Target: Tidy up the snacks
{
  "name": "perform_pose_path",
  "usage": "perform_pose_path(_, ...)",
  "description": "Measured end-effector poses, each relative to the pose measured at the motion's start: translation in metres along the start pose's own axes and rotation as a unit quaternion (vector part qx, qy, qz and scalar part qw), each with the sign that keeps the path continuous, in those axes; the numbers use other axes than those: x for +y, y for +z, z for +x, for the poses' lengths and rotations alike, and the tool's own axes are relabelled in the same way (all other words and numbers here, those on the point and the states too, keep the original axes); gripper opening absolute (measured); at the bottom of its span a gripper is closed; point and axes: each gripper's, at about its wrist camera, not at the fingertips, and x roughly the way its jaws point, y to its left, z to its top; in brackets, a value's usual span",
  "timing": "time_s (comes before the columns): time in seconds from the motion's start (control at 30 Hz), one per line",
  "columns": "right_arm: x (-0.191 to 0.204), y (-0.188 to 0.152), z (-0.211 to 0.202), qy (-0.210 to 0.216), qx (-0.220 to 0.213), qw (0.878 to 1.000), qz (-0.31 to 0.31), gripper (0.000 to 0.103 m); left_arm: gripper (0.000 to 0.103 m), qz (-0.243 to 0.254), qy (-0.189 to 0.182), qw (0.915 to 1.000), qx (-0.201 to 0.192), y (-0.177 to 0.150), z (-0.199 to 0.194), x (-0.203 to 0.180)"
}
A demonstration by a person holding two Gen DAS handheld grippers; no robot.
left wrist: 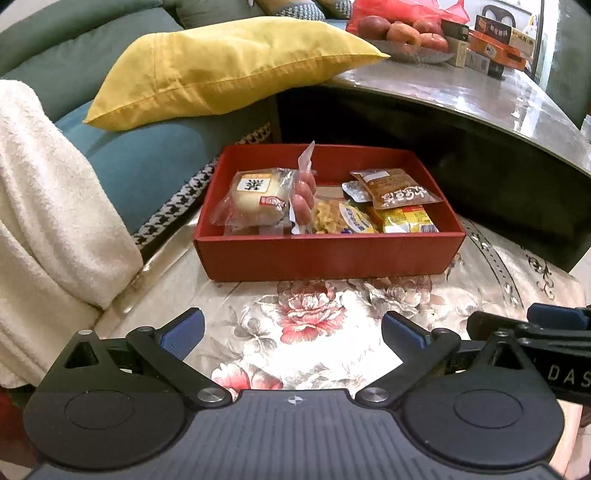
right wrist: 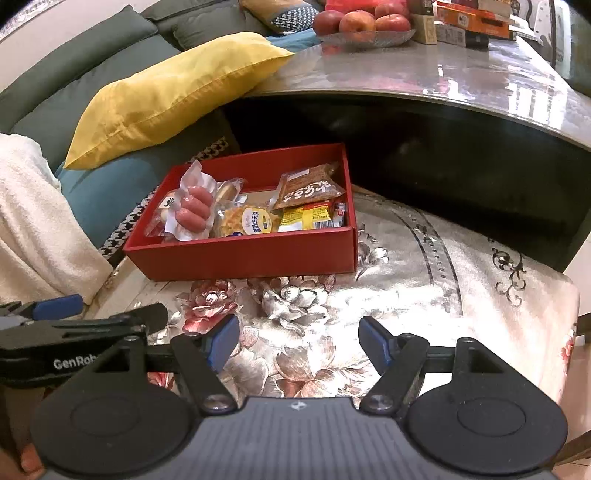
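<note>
Red box [left wrist: 328, 254], open-topped, standing on the floral tablecloth [left wrist: 332, 325] toward the far-left part of the low table, its far wall close to the cloth's far edge. Inside lie the snacks. At the box's left end is a wrapped round bun [left wrist: 255, 199]. Leaning against the bun, a clear pack of pink sausages [left wrist: 304, 192] stands on end, its sealed tip rising above the rim. Toward the near wall at the middle lies a waffle packet [left wrist: 341, 218], with a yellow packet [left wrist: 406, 219] beside it at the right end. A brown packet [left wrist: 397, 188] rests tilted over the yellow one, toward the far right corner.

Left gripper [left wrist: 291, 332], over the cloth's near part, jaws spread wide with nothing between them. Right gripper [right wrist: 297, 339], just beside it, jaws parted less widely, likewise empty; neither touches the box.

Beyond the cloth's left edge: a white blanket [left wrist: 48, 206] and a yellow pillow [left wrist: 221, 66] on a sofa. Behind the box, a higher glossy table [left wrist: 480, 92] carries a dish of apples [left wrist: 406, 33].
</note>
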Motion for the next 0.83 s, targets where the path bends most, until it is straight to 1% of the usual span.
perform_pose_path(0.63,0.0014,-0.0024,0.0001,0.002,0.006,1.0,-0.002,0.067,0.103,-0.002,0.003,1.0,0.006,-0.0055,-0.0014,-0.0007)
perform_pose_path(0.83,0.0016,-0.0028,-0.0009,0.003,0.006,1.0,-0.003,0.067,0.102,-0.001,0.005,1.0,-0.001,-0.0065,-0.0041,-0.003)
